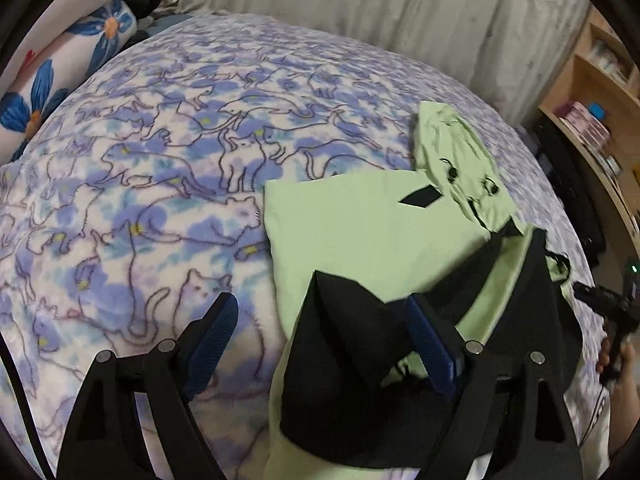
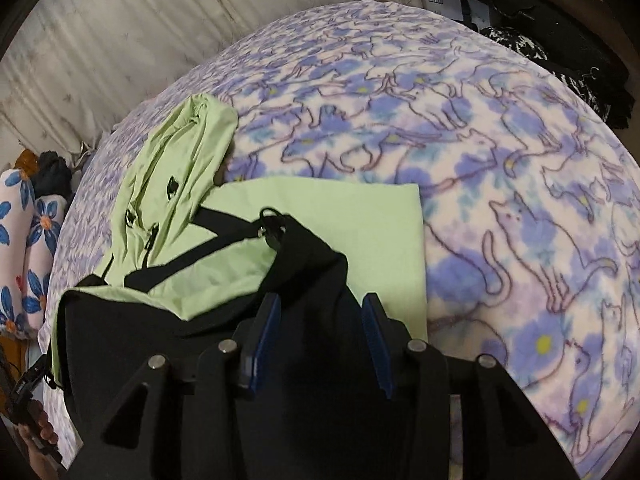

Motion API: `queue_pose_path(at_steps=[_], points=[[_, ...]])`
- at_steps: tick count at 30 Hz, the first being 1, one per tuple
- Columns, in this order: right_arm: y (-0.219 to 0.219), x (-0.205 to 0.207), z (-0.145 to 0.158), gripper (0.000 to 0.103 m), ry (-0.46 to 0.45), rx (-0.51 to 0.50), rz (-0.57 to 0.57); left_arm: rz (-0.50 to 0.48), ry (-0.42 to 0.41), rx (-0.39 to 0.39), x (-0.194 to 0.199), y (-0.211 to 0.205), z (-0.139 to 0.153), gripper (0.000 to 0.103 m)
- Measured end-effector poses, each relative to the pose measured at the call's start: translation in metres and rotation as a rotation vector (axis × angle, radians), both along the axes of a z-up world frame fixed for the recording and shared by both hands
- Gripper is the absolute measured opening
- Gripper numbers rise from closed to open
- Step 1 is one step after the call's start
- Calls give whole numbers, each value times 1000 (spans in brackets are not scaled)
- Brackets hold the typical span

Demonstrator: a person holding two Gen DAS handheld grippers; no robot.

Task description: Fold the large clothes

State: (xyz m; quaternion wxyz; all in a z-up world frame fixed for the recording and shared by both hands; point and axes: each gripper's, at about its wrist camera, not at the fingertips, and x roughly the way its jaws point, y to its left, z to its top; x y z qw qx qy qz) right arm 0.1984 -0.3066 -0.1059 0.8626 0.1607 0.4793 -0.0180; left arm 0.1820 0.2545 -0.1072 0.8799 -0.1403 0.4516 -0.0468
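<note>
Item: light-green hooded jacket (image 1: pixel 360 232) with black panels, lying partly folded on our cat-print blanket (image 1: pixel 160 160). In the left wrist view its long axis runs from 6 o'clock up toward 1 o'clock, the hood (image 1: pixel 456 152) leading (drawcord eyelets showing). In the right wrist view the hood (image 2: pixel 180 152) points toward 11 o'clock. Left gripper (image 1: pixel 324 344): jaws spread wide, nothing held; one pad over blanket, the other over black fabric. Right gripper (image 2: pixel 320 340): jaws partly apart above black fabric, gripping nothing. Flowered pillow (image 1: pixel 60 60) at 10 o'clock.
</note>
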Motion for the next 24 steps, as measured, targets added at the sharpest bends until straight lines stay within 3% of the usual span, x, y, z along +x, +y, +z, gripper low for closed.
queue_pose_path(at_steps=[4,7,13,17,20,24], points=[[1,-1,-6,42,11,-21,19,-100,-37,-2,-19,-1,6,83],[6,0,-12,42,26,-30,42,-194,-32,41,-29,-11,3,83],[21,7,-21,42,39,-73,80,-279,-15,264,-26,-44,-20,83],[26,20,-27,42,51,-74,86,-263,-12,342,1,-57,-31,83],[29,31,-27,42,47,-93,86,-224,2,333,28,-60,-34,83],[27,46,-28,43,46,-101,83,-156,26,235,61,-58,-36,83]])
